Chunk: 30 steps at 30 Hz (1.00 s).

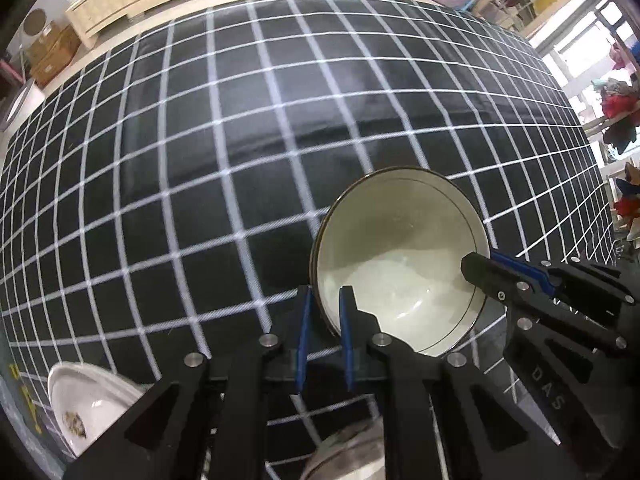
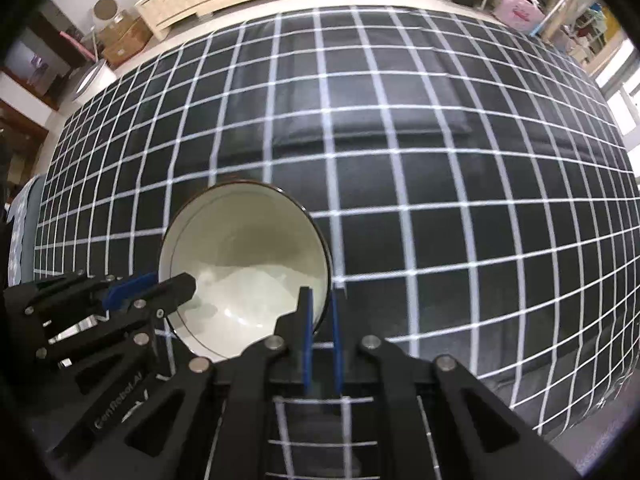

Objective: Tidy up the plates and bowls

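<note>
A white bowl with a dark rim [image 1: 400, 256] is held above the black checked cloth, and it also shows in the right wrist view [image 2: 244, 256]. My left gripper [image 1: 326, 308] is shut on the bowl's left rim, one finger inside and one outside. My right gripper [image 2: 320, 308] is shut on the bowl's right rim in the same way. Each gripper shows in the other's view, the right one [image 1: 492, 268] clamped on the far rim and the left one [image 2: 160, 284] likewise. The bowl looks empty.
A white plate with a brown pattern [image 1: 84, 408] lies at the lower left. Another dish [image 1: 348, 456], partly hidden by my left gripper, sits at the bottom edge. The checked cloth [image 2: 440, 160] covers the whole table. Cabinets and boxes stand beyond the far edge.
</note>
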Available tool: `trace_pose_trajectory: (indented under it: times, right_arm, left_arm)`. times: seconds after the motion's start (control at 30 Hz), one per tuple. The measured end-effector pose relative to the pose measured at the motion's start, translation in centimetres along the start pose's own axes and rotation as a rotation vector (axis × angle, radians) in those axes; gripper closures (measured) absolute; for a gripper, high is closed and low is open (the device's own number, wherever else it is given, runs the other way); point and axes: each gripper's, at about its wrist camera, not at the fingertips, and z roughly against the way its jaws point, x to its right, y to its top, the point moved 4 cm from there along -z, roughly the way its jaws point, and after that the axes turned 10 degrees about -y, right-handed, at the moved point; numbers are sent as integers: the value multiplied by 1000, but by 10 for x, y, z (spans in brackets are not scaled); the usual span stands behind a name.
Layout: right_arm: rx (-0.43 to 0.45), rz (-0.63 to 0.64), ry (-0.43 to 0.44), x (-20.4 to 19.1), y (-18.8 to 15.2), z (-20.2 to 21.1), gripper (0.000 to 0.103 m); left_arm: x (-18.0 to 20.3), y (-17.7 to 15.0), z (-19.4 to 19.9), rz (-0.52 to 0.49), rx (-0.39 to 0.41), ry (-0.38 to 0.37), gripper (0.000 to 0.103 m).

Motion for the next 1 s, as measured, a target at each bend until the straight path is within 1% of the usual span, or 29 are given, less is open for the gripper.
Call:
trace_pose_trajectory:
  times: [0.17,0.23,0.37,0.4,0.53,0.57,0.6,0.67,0.73,0.77,0.8,0.83,0.87,0.9,0.97,1.0]
  right_arm:
    - [-5,36,7,-31,-18,8,92]
    - [-6,52,5,-50,-27,12,92]
    - [-15,63,6,-73,-46,17,92]
    - [-17,59,8,-83,-56,20,92]
    - [-14,64,-4,-99,-68,23,92]
    - [-13,65,-8,-106,-78,24,92]
    - [-16,65,-11,-109,-81,25,92]
    - [-22,62,-11,-112,-87,26,92]
    - [-29,55,-7,-111,-83,21,92]
    - [-31,53,-7,-107,-80,19,92]
    - [-32,53,-10,-111,-83,19,92]
    - [-33,54,-12,-101,-68,14,92]
    - [-33,55,-15,-93,-62,10,92]
    - [-32,59,-22,-96,-63,10,92]
    - [-34,62,-26,-85,-46,-3,92]
    - [-34,62,-27,-86,-45,-4,92]
  left_arm:
    - [-18,-26,5,17,-2,21,91]
    - [-26,-37,7,25,-4,20,91]
    - [-52,-62,12,39,-2,9,91]
    - [-53,-66,12,40,-2,8,91]
    - [-58,-80,13,48,3,3,91]
    - [-56,-82,12,53,1,3,91]
    - [-58,-86,12,53,-1,5,91]
    - [-53,-83,7,49,-5,11,91]
    - [-54,-84,7,51,-5,7,91]
    - [-51,-79,8,53,-5,6,91]
    - [-52,-80,8,56,-5,3,91]
    - [-54,-80,8,61,-5,-1,91]
    - [-55,-71,6,65,-7,-4,91]
    - [-56,-71,4,70,-9,-6,91]
    - [-63,-68,2,73,-11,-2,91]
    - [-63,-68,0,71,-9,5,91]
